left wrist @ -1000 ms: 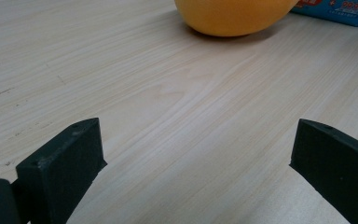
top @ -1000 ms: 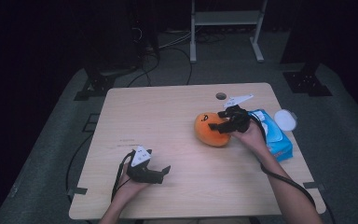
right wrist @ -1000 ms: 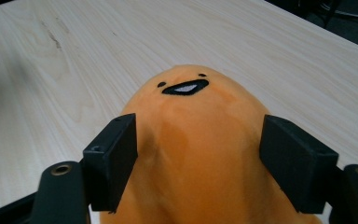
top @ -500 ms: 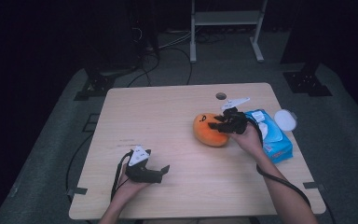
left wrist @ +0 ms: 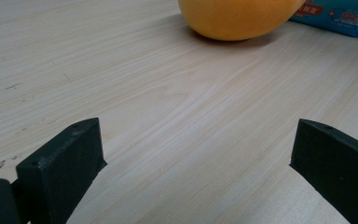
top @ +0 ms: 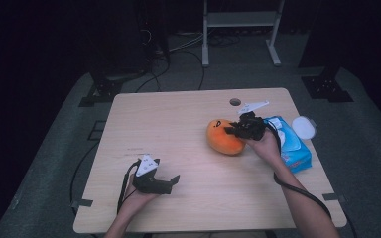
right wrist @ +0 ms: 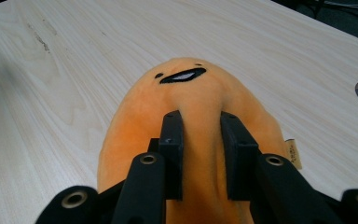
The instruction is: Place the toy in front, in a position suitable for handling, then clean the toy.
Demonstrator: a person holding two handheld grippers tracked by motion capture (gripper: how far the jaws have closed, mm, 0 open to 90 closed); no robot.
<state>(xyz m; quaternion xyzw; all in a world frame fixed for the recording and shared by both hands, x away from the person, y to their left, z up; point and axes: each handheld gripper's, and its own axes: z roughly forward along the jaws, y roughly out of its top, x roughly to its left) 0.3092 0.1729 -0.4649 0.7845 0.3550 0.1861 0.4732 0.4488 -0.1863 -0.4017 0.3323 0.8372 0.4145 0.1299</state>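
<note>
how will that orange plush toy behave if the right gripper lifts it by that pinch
The orange plush toy probably squashes rather than resists: the right gripper, whose jaws have just been closing, has bunched a ridge of fabric between them. It likely lifts easily, being soft and stuffed, but may sag or swing from that fold. On the table its rounded body could rock if nudged.

Light wooden table [top: 188, 124] with a round cable hole [top: 235, 102] near its far edge. On it lie an orange plush toy [top: 224, 137], a blue wipes pack [top: 290, 144] and a white lid [top: 304, 127].

Orange plush toy [right wrist: 191, 107] soft, matt cloth; table [top: 178, 129] pale, smooth wood grain.
</note>
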